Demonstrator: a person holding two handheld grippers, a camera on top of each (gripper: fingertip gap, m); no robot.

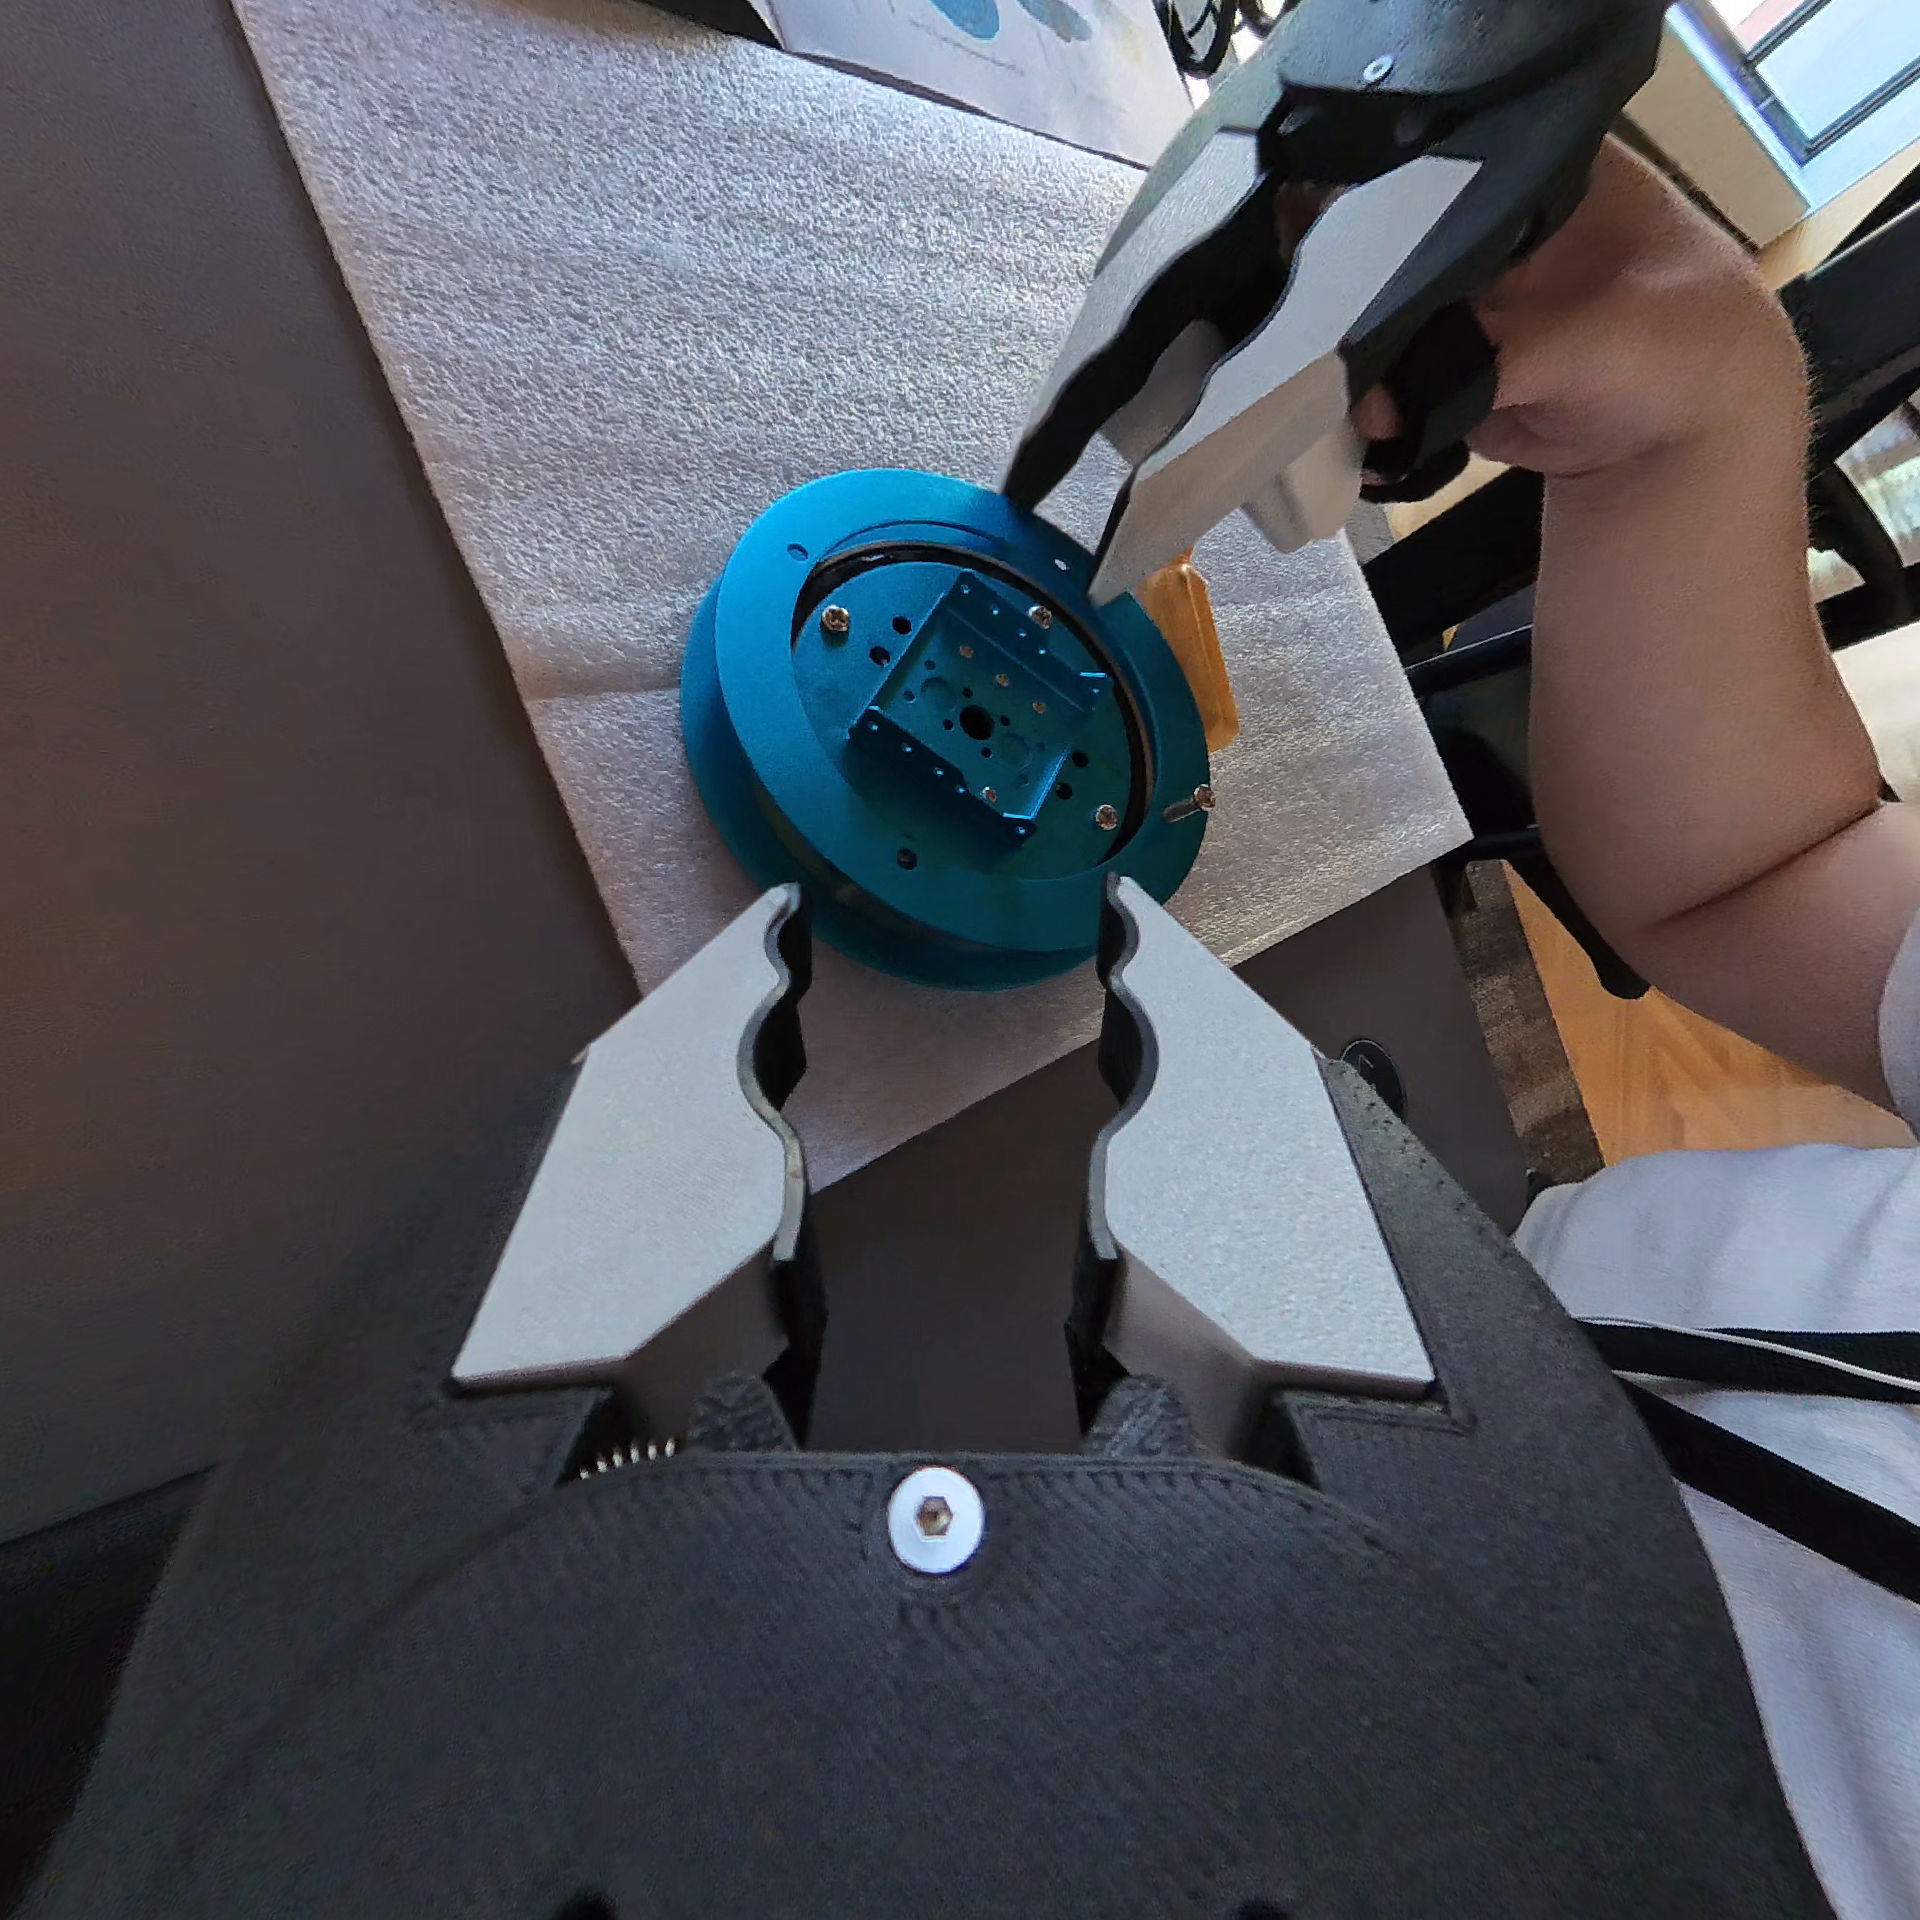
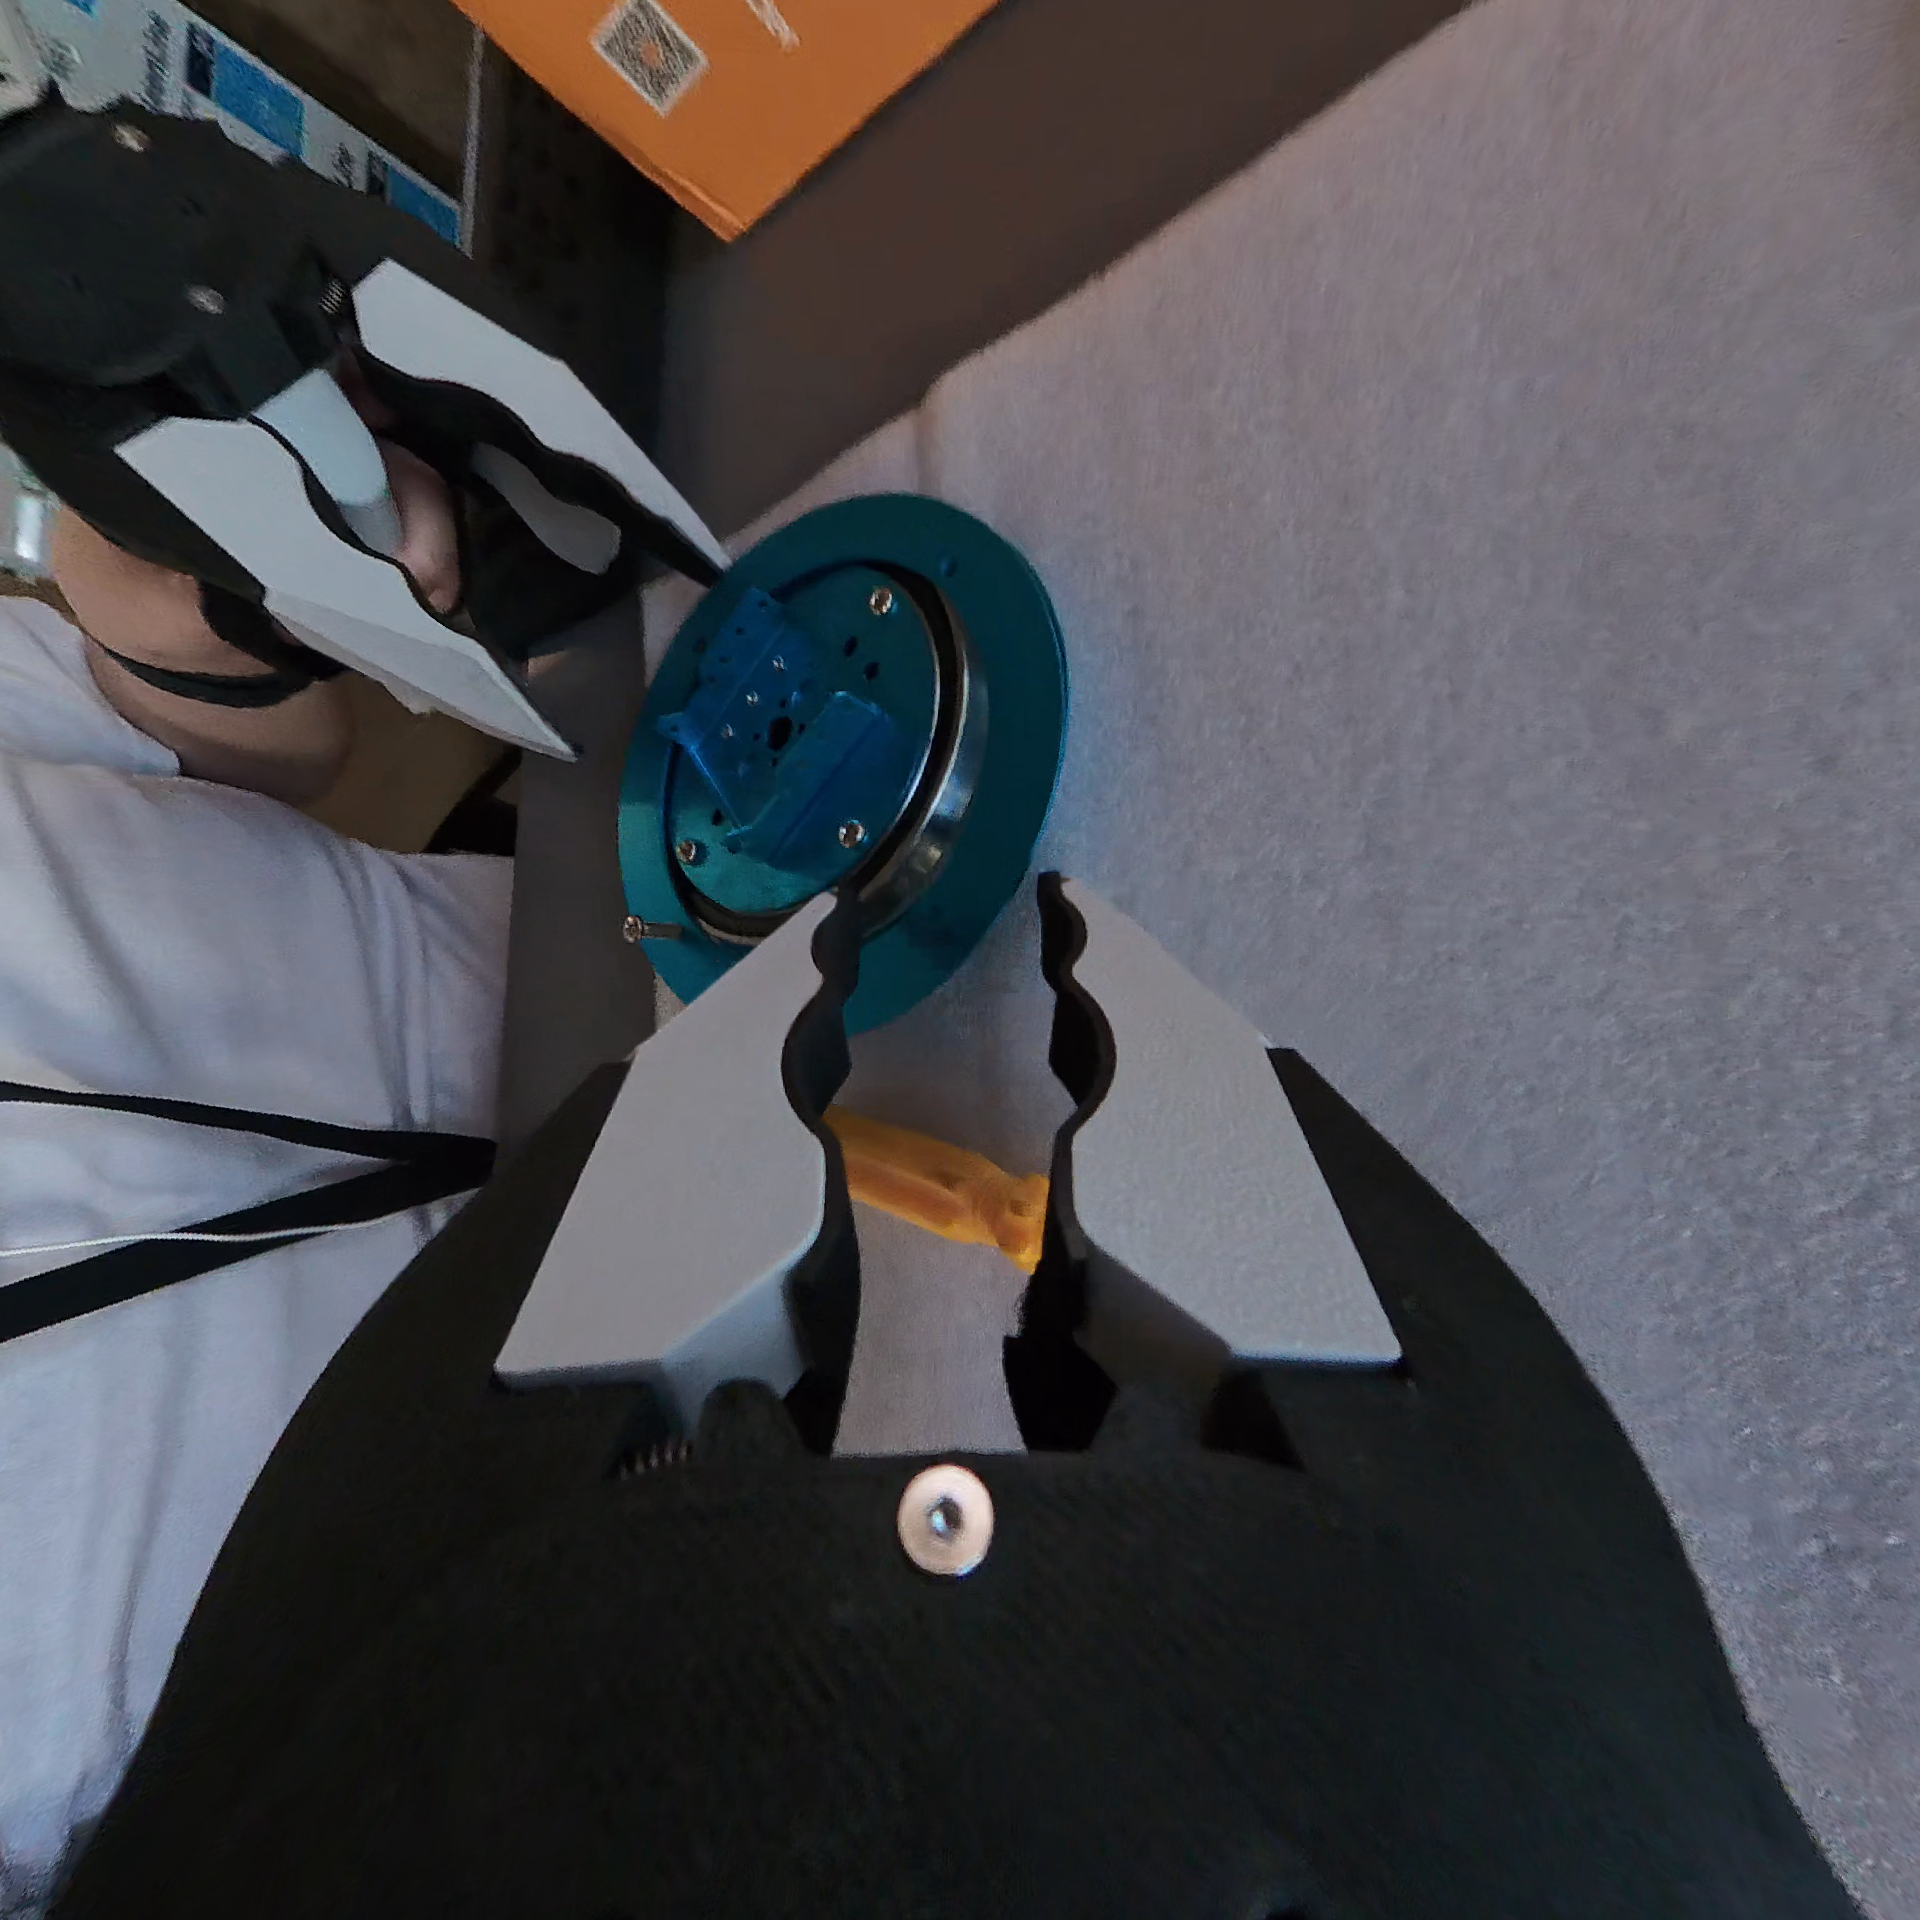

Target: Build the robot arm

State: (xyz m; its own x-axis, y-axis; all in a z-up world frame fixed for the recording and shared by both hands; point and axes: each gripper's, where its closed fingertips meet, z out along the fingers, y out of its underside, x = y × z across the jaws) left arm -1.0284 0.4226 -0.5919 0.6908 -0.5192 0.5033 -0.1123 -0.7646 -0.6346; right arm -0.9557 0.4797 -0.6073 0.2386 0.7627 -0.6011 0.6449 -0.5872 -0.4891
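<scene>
A blue round metal assembly (image 1: 940,727) lies flat on a white foam sheet (image 1: 582,343), just ahead of the tips of the left hand-held gripper (image 1: 951,899). It is a wide flat ring with an inner disc, on which a small blue bracket (image 1: 977,707) with many holes stands, held by several screws. A loose screw (image 1: 1190,802) rests on the ring's rim, ahead and right of the left hand-held gripper's right finger. That gripper's jaws stand apart with nothing between them, and its tips sit just short of the ring's near edge.

The right hand-held gripper (image 2: 940,899) reaches the ring from the opposite side, its jaws likewise apart and empty. In the right wrist view its left finger overlaps the ring's edge; whether it touches cannot be told. An orange tool handle (image 2: 940,1184) lies on the foam below it, between its fingers in that view.

The foam sheet covers part of a brown table (image 1: 208,727). An orange box (image 2: 727,94) lies beyond, past the table's edge.
</scene>
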